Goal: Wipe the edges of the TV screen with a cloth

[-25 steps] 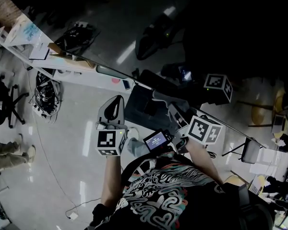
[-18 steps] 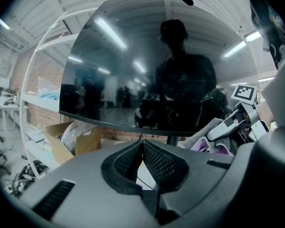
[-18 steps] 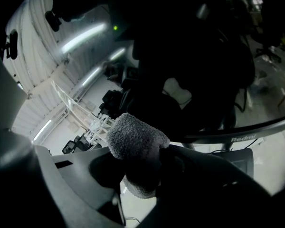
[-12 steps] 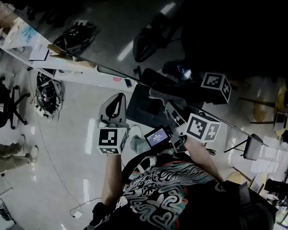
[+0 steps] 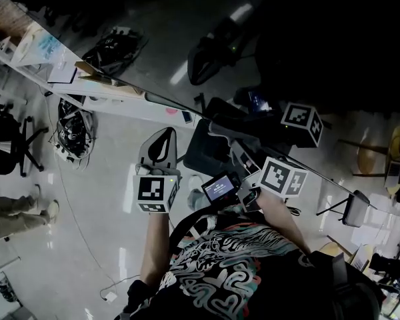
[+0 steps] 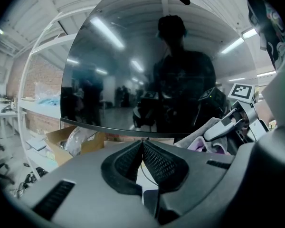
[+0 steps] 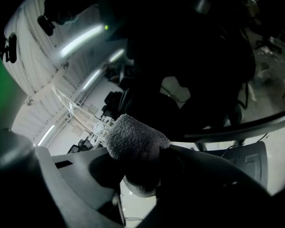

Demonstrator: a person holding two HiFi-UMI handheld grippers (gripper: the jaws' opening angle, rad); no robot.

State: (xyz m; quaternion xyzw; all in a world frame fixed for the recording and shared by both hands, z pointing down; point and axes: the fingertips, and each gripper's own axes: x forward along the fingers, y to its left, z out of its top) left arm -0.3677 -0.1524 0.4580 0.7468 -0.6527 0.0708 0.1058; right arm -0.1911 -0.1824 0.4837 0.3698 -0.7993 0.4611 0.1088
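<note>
Barely anything has moved: the right gripper (image 7: 138,163) still pinches the fuzzy grey cloth (image 7: 133,144) at the glossy black TV screen's (image 6: 133,56) lower edge, mid-frame, and the left gripper (image 6: 142,148) stays pressed together and empty, so the wiping seems paused.

Gleaming pale floor (image 5: 87,199); white shelving (image 5: 120,104) at ten o'clock, office chair (image 5: 13,145) at nine, cable tangle (image 5: 72,129) between; brick wall (image 6: 35,80) behind.

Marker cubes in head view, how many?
2. One cube sits on the left gripper, centre-left; the other on the right gripper, centre-right. A third cube image above it looks like a reflection in the TV screen.
</note>
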